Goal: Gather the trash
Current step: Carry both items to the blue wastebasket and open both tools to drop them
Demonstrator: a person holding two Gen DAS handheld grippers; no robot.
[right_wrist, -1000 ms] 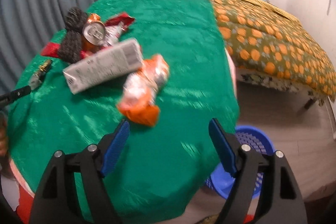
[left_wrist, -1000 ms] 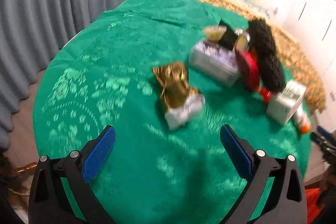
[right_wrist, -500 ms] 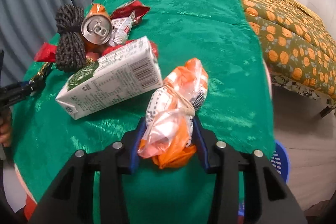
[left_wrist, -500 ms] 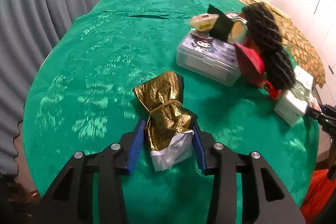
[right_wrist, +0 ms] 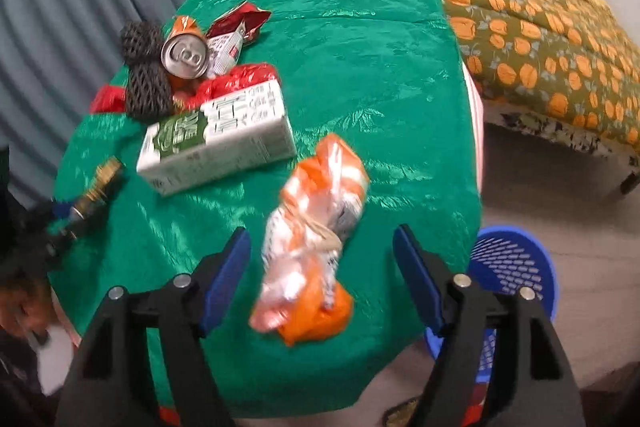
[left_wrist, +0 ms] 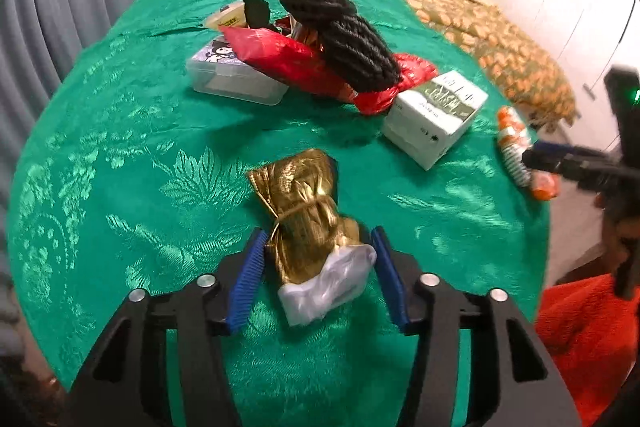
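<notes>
A gold foil bag tied with a band, white plastic at its near end (left_wrist: 308, 227), sits between the blue pads of my left gripper (left_wrist: 316, 275); the pads stand close beside it with small gaps. An orange-and-white wrapper bundle (right_wrist: 316, 255) lies on the green cloth between the pads of my right gripper (right_wrist: 320, 279), which stand well apart from it. This bundle also shows in the left wrist view (left_wrist: 516, 151), with the right gripper beside it.
A green-and-white carton (right_wrist: 216, 139), a drink can (right_wrist: 186, 53), black netting (right_wrist: 144, 87), red wrappers (left_wrist: 288, 59) and a clear plastic box (left_wrist: 232, 79) lie on the green-clothed table (right_wrist: 360, 47). A blue basket (right_wrist: 512, 263) stands on the floor right of the table. A bed lies behind.
Half a second ago both grippers were closed on their bundles. Now the right jaws have opened wide and the left jaws have loosened slightly. Both cameras have pulled back a little.
</notes>
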